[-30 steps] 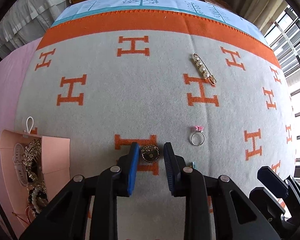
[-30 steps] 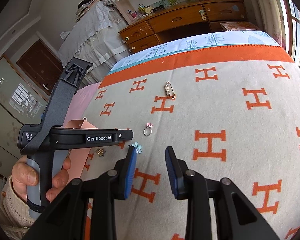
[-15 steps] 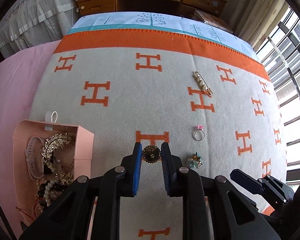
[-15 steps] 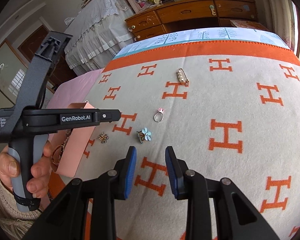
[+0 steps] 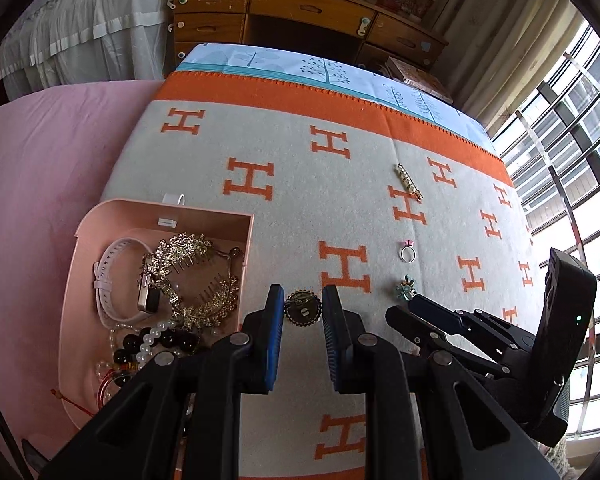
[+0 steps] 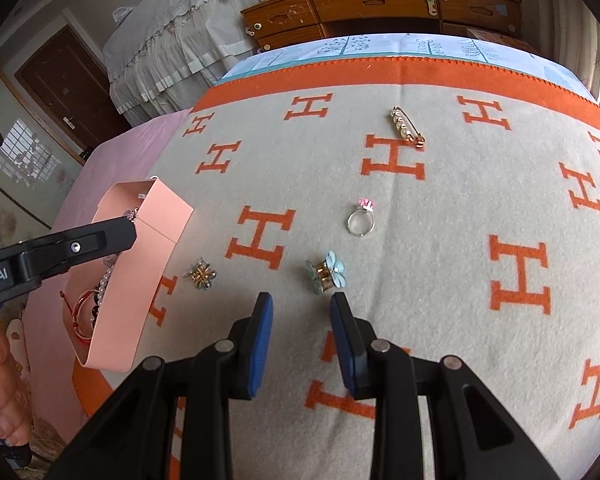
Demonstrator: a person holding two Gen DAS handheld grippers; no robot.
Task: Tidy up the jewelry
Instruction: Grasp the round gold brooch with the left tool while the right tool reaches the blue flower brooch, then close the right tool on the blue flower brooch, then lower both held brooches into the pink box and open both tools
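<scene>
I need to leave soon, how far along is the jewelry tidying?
Watch, hair comb and beads sit in the pink box. The left gripper holds a round brooch. Pearl pin, ring, blue flower clip and a small gold piece lie on the blanket.

Left tool (image 5: 302, 310): matte black plastic linkage arms, two flat fingers faced with ribbed blue rubber pads (image 5: 275, 336), round silver rivets at each pivot. Right tool (image 6: 302, 318): same build, black arms, blue pads (image 6: 260, 344), silver rivets along the linkage. Seen from the left wrist view, the right tool (image 5: 400, 310) shows a black boxy housing at the back with a small green light on it. Seen from the right wrist view, the left tool's black arm (image 6: 60, 248) carries a silver cross-head screw and white lettering ending "bot.AI". Person's left hand (image 6: 4, 396): fingers wrapped on a dark handle; no sleeve can be made out.
</scene>
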